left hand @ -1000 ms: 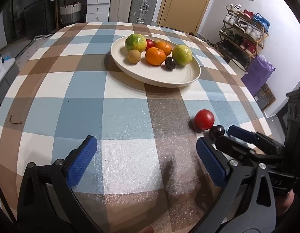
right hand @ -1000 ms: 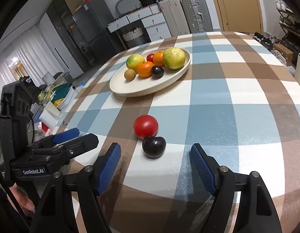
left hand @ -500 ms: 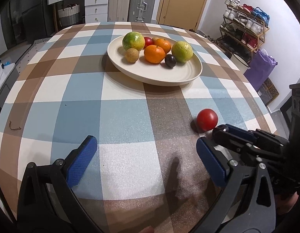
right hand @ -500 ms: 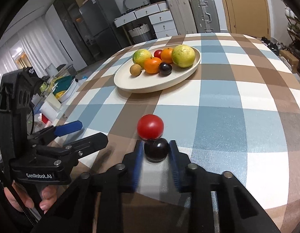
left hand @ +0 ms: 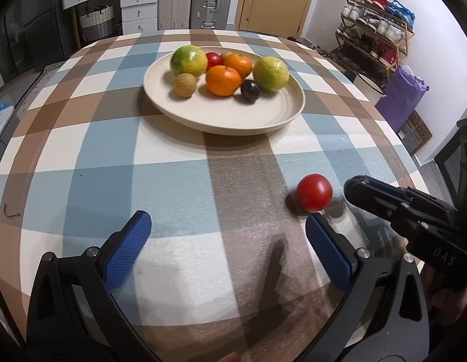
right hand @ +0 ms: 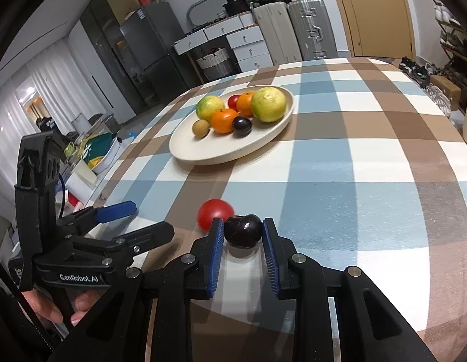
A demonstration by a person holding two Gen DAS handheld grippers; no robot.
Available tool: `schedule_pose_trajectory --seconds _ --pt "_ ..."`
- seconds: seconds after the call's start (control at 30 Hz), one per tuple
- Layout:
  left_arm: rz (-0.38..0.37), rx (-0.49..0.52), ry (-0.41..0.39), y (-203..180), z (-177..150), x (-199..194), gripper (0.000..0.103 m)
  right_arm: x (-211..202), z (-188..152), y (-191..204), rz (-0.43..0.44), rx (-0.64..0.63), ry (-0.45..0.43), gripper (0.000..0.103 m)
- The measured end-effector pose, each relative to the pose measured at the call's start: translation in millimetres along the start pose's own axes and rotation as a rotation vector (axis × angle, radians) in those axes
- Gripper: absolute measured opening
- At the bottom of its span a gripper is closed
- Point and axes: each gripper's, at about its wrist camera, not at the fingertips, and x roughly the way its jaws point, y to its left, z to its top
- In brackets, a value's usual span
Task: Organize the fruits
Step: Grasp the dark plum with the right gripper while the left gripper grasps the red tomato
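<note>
My right gripper is clamped on the dark plum, just off the checked tablecloth, beside the red tomato. Left gripper spread wide (nothing between pads).

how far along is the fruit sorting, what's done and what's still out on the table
Mostly done: seven fruits already sit in the plate. In hand: the right hand-held gripper is shut on a dark plum, just above the tablecloth. Left: that plum has to reach the plate, and the red tomato lies loose on the cloth. The left hand-held gripper is open and empty, near the tomato.
</note>
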Motion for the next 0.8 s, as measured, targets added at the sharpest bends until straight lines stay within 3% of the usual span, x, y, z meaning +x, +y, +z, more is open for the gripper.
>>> schedule_pose_trajectory --seconds 0.8 --pt "0.003 0.067 0.038 -40.7 21.8 32.4 0.102 -19.1 1.4 -28.0 -0.010 0.039 -0.056 0.026"
